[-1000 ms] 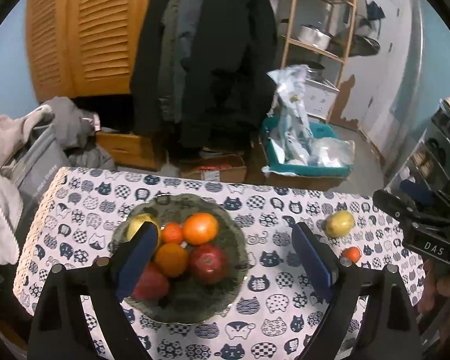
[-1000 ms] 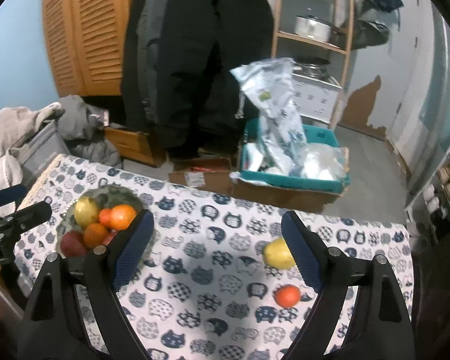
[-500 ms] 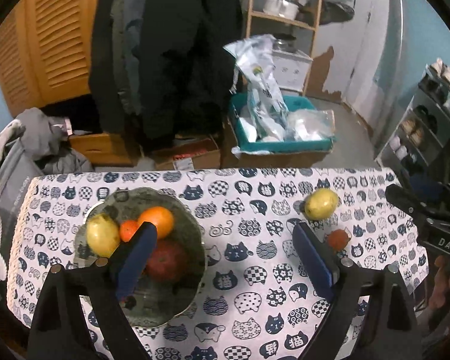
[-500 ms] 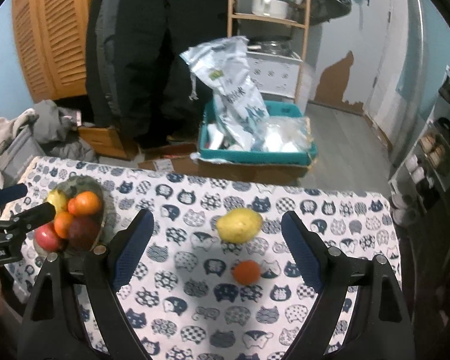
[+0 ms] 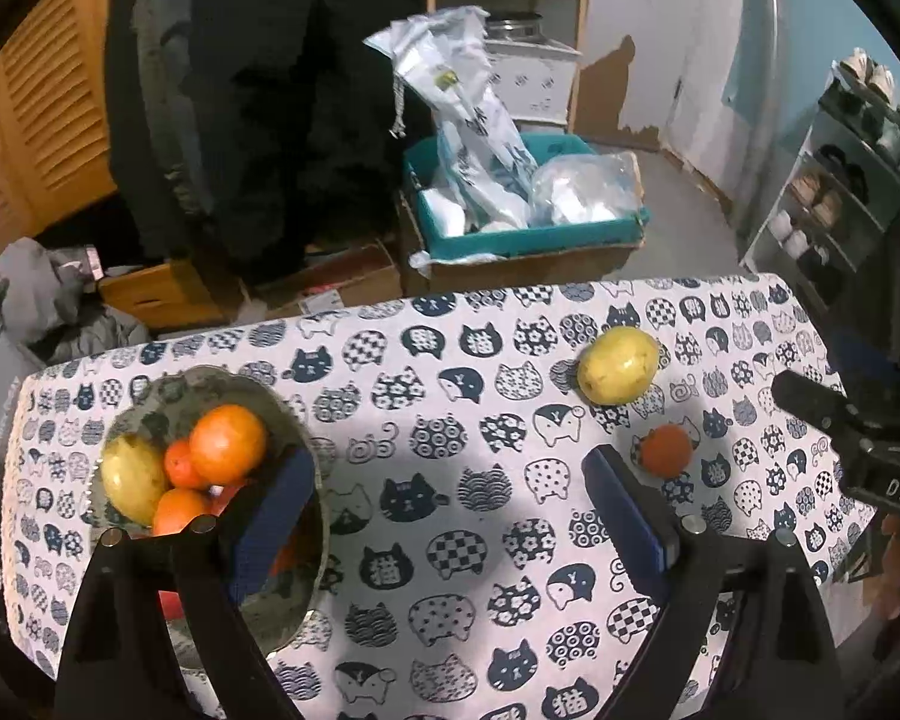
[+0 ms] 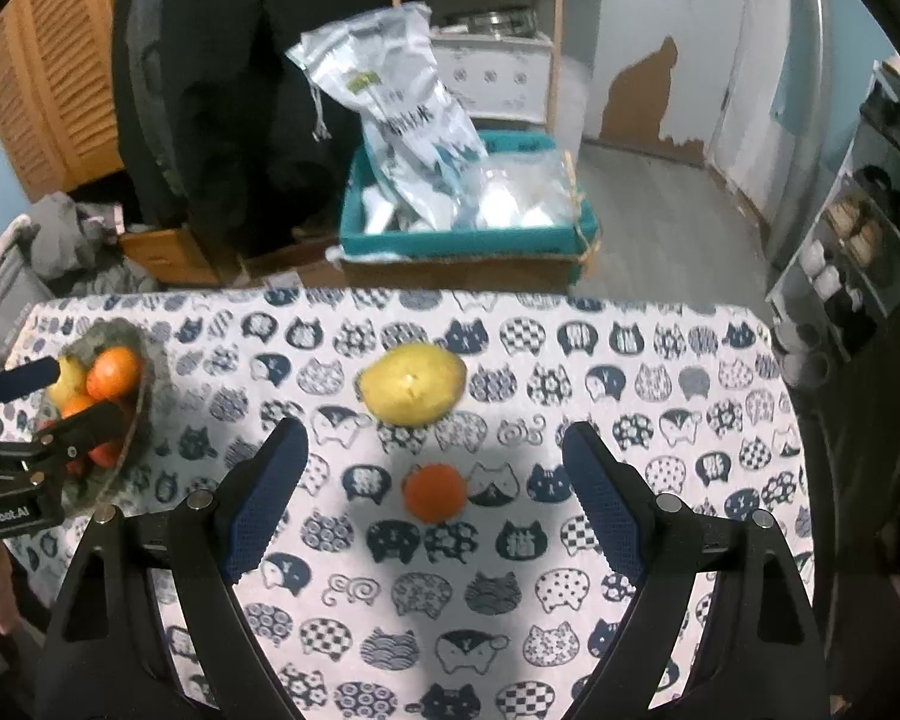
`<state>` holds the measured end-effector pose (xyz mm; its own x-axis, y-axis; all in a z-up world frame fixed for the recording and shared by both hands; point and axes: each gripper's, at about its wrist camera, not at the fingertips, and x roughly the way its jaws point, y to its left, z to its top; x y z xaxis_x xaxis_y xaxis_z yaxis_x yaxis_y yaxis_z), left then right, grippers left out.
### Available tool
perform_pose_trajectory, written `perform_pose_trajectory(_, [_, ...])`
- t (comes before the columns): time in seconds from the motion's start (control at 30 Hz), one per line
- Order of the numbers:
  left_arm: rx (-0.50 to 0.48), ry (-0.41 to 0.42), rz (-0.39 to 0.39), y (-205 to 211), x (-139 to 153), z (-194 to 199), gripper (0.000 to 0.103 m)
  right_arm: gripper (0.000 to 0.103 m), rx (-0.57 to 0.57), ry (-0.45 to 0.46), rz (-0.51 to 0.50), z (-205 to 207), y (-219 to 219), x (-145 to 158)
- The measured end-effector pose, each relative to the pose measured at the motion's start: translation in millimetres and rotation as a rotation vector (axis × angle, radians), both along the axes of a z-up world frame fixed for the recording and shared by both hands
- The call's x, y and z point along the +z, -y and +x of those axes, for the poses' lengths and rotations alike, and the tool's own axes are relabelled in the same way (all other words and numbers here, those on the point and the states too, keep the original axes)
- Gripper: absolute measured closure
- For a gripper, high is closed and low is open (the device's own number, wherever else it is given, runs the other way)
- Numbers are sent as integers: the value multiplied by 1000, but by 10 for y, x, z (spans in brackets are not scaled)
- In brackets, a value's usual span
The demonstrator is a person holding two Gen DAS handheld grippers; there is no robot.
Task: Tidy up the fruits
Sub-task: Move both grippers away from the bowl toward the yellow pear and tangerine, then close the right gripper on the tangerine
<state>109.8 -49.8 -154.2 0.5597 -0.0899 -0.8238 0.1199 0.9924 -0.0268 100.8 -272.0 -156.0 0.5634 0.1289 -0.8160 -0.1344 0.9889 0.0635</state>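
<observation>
A grey-green bowl (image 5: 306,420) holds oranges, a yellow fruit and red fruit at the table's left; it also shows in the right wrist view (image 6: 150,396). A yellow pear-like fruit (image 6: 413,383) and a small orange (image 6: 435,492) lie loose on the cat-print cloth; both show in the left wrist view, the yellow fruit (image 5: 618,373) and the small orange (image 5: 666,450). My right gripper (image 6: 435,495) is open and empty, its fingers either side of the small orange, above it. My left gripper (image 5: 450,504) is open and empty, right of the bowl.
The table's far edge drops to a floor with a teal box of plastic bags (image 6: 468,222), cardboard boxes and dark coats. A shoe rack (image 5: 840,180) stands at the right. Grey clothes (image 5: 48,300) lie at the left.
Both grippers have swung rightwards. The loose fruits have come to the middle of the right wrist view, between its fingers. The bowl has slid to the left in both views.
</observation>
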Motion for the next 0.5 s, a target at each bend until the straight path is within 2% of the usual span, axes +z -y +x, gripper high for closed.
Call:
perform_pose_trajectory(0.23, [-21,-52,20,188,-285,151,10,16,-14,-98,50,122,124,-411])
perform_pose_trajectory(0.5, [-28,-121,32,285,-669,267,10,17,-3,-199,43,253,114,-870])
